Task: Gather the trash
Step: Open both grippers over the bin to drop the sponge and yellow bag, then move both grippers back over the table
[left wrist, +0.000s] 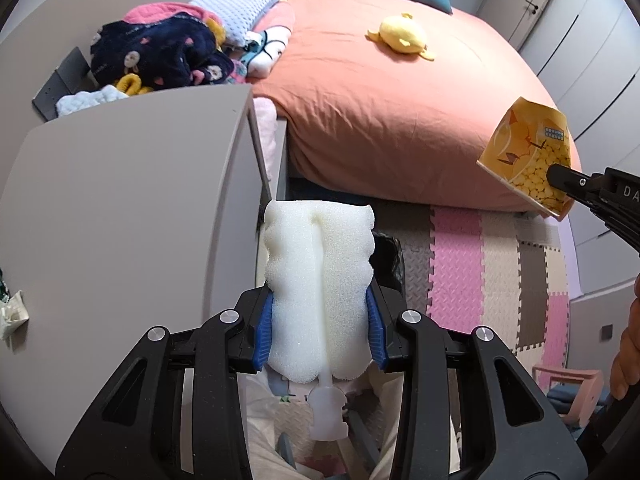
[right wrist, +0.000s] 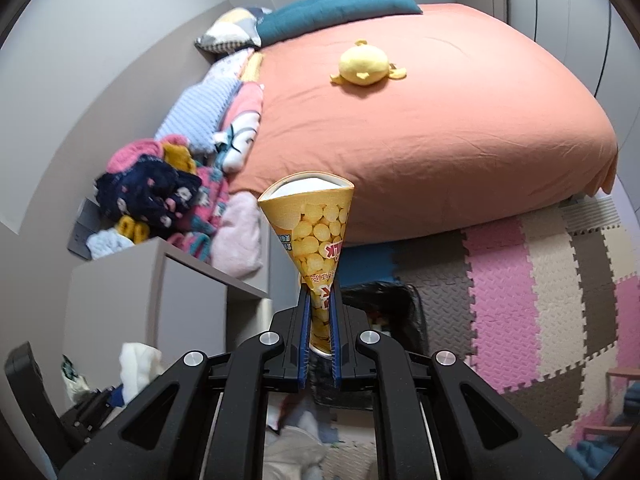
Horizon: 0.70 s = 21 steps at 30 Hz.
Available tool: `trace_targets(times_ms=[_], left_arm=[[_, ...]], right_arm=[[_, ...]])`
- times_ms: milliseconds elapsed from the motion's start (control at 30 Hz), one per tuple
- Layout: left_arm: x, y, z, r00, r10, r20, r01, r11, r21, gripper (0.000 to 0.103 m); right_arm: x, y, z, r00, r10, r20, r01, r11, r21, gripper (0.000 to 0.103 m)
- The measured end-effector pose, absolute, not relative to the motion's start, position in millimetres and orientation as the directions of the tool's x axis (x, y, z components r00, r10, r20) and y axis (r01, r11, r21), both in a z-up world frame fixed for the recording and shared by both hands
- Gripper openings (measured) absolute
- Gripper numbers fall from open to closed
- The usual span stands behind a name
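Note:
My left gripper point(left wrist: 320, 292) is shut on a white foam sponge brush point(left wrist: 320, 252); its blue pads squeeze the sponge from both sides, and the short plastic handle point(left wrist: 328, 412) points back toward the camera. My right gripper point(right wrist: 320, 290) is shut on the narrow end of a flattened yellow snack cup point(right wrist: 310, 224), whose open mouth points away. In the left wrist view the same cup point(left wrist: 528, 152) hangs at the right edge, pinched by the right gripper point(left wrist: 560, 178). A black bin point(right wrist: 380, 304) stands on the floor below both grippers, partly hidden behind the sponge point(left wrist: 388, 256).
A grey bedside cabinet point(left wrist: 128, 208) stands on the left with a crumpled wrapper point(left wrist: 12, 312) at its edge. Beyond lie a bed with an orange cover point(left wrist: 380, 92), a yellow plush point(left wrist: 404, 34) and a clothes pile point(left wrist: 156, 56). Foam puzzle mats point(left wrist: 480, 272) cover the floor.

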State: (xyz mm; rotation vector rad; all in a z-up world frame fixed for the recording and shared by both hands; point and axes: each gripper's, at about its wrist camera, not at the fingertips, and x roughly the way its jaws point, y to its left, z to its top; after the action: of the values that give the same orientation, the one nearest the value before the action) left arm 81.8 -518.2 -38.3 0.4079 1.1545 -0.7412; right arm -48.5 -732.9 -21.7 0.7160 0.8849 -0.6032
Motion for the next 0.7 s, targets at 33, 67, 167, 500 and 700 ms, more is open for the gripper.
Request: trace_targets(times_ms=[33, 67, 167, 500, 700], left_arm=[[82.5, -522.1, -42.5, 0.204, -0.306, -0.93, 0.713, 0.697, -0.073, 0.038], [81.9, -524.1, -44.7, 0.2, -0.301, -0.932, 0.715, 0.695, -0.071, 0.038], [78.8, -533.7, -55.9, 0.157, -0.268, -0.95, 0.733, 0.677, -0.07, 0.06], [78.1, -530.3, -57.8, 0.192, -0.241, -0.951, 0.732, 0.681, -0.025, 0.096], [84.6, -510.3, -54.4, 0.195, -0.255, -0.947, 0.7, 0.713, -0.048, 0.096]], right_arm=[[-46.5, -735.2, -25.6, 0.492, -0.168, -0.854, 0.726, 0.621, 0.296, 0.01], [-43.2, -738.1, -30.4, 0.478, -0.158, -0.864, 0.725, 0.626, 0.287, 0.01], [-26.4, -739.4, -42.4, 0.384, -0.164, -0.909, 0.722, 0.667, 0.185, 0.026], [-23.7, -740.0, -38.7, 0.376, -0.261, -0.889, 0.736, 0.667, 0.115, 0.061], [-22.3, -727.1, -33.1, 0.388, -0.251, -0.887, 0.721, 0.682, 0.123, 0.062]])
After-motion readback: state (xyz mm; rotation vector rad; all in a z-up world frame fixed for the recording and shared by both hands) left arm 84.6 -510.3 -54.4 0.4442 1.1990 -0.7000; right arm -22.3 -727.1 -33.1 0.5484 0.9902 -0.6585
